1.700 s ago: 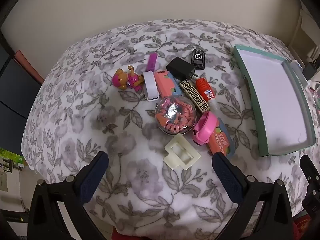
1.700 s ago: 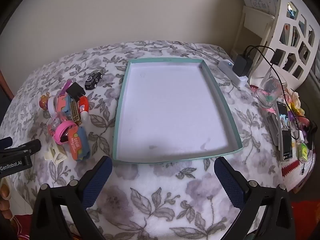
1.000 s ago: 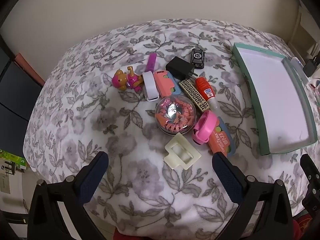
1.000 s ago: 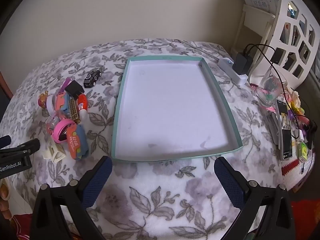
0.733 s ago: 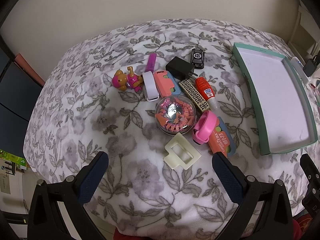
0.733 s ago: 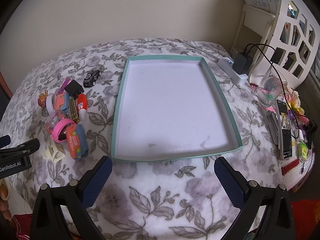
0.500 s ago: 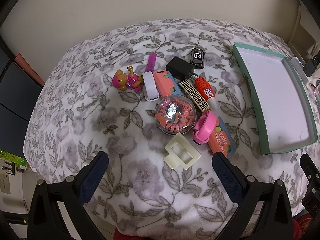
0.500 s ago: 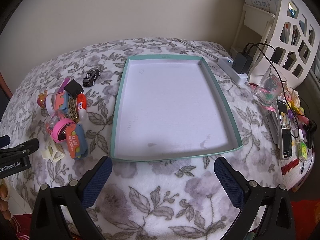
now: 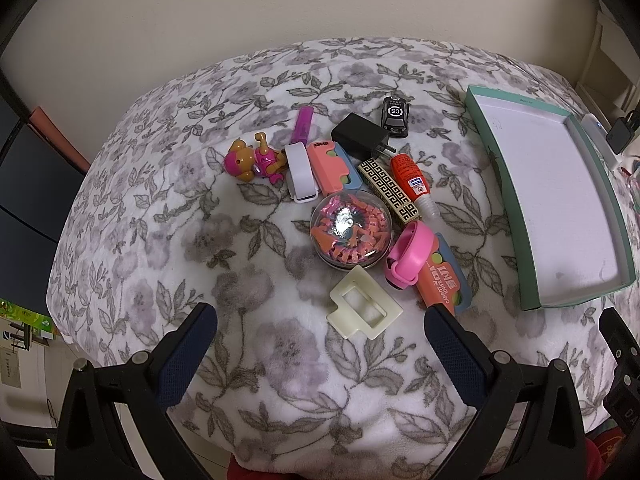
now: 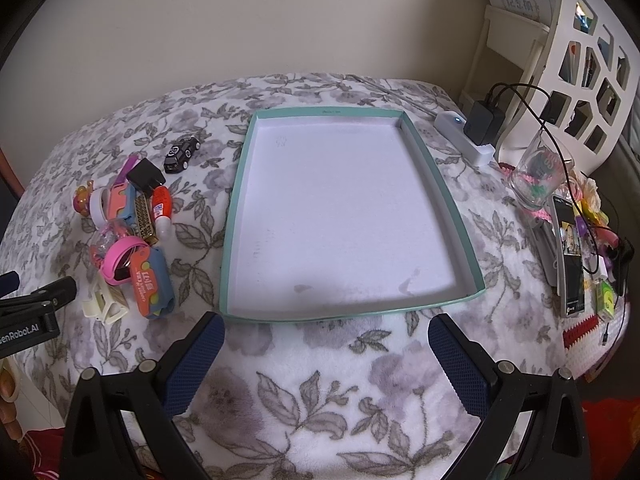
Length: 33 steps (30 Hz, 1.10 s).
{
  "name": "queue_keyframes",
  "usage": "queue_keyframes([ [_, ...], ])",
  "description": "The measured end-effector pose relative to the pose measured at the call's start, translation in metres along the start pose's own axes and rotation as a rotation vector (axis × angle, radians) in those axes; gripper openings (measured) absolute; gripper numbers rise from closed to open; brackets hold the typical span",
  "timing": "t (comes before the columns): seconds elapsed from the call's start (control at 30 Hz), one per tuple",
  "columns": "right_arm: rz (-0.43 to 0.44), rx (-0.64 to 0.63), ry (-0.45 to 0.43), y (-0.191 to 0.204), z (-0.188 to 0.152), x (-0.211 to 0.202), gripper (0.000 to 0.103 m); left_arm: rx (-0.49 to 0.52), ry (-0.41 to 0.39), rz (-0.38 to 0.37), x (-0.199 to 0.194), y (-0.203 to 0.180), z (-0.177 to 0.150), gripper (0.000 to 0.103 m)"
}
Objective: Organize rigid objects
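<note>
Risk: cream clip point(image 9: 365, 309) lies flat on soft floral blanket point(image 9: 168, 240), so pads could slide over it or snag fabric; pink band point(image 9: 410, 255) and clear dome point(image 9: 351, 237) sit just beyond, easy to knock. Left gripper point(image 9: 320, 344) spread wide, empty, clip near and between its fingers. Right gripper point(image 10: 326, 354) also agape, empty, at near edge of teal tray point(image 10: 229, 216), tray bare, right of pile.

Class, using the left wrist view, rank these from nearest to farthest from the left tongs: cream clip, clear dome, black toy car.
1. Cream clip: just ahead, between the fingertips.
2. Clear dome: mid-cluster, beyond the clip.
3. Black toy car: far end of the cluster.
</note>
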State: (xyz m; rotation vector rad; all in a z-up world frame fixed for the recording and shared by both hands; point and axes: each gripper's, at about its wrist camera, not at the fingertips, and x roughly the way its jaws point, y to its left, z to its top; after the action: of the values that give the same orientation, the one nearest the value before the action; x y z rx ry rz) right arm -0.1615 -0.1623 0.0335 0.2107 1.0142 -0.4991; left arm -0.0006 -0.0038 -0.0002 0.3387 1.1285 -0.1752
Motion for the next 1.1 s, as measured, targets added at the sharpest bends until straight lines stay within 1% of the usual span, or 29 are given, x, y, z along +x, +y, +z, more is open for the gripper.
queue_keyframes([
  [0.27,0.006,0.014,-0.006,-0.005,-0.003,0.0,0.103,-0.002,-0.002,-0.001,0.0,0.0,0.0,0.103],
  [0.43,0.016,0.028,-0.022,-0.009,0.0,-0.006,0.103,0.0,0.004,-0.008,-0.001,0.002,0.001,0.103],
  [0.53,0.015,0.026,-0.068,-0.007,0.014,-0.017,0.103,-0.023,0.014,-0.018,-0.002,0.004,0.008,0.103],
  [0.6,0.038,0.038,-0.13,-0.007,0.027,-0.032,0.103,-0.054,0.017,-0.017,-0.005,0.008,0.018,0.103],
  [0.67,0.084,0.056,-0.192,-0.006,0.039,-0.046,0.103,-0.078,0.013,-0.02,-0.007,0.012,0.027,0.103],
  [0.77,0.168,0.064,-0.271,0.005,0.057,-0.062,0.103,-0.147,0.029,-0.018,-0.005,0.021,0.044,0.103],
  [0.83,0.213,0.052,-0.29,0.017,0.067,-0.064,0.103,-0.183,0.042,-0.008,-0.001,0.024,0.05,0.103],
  [0.9,0.228,0.047,-0.287,0.03,0.075,-0.06,0.103,-0.22,0.055,0.003,0.005,0.028,0.056,0.103],
  [0.97,0.256,0.017,-0.267,0.045,0.081,-0.05,0.103,-0.244,0.06,0.018,0.011,0.031,0.059,0.103],
  [1.03,0.278,-0.026,-0.228,0.065,0.083,-0.037,0.103,-0.25,0.073,0.024,0.018,0.032,0.059,0.103],
  [1.1,0.284,-0.058,-0.176,0.08,0.082,-0.019,0.103,-0.259,0.104,0.03,0.029,0.035,0.057,0.103],
])
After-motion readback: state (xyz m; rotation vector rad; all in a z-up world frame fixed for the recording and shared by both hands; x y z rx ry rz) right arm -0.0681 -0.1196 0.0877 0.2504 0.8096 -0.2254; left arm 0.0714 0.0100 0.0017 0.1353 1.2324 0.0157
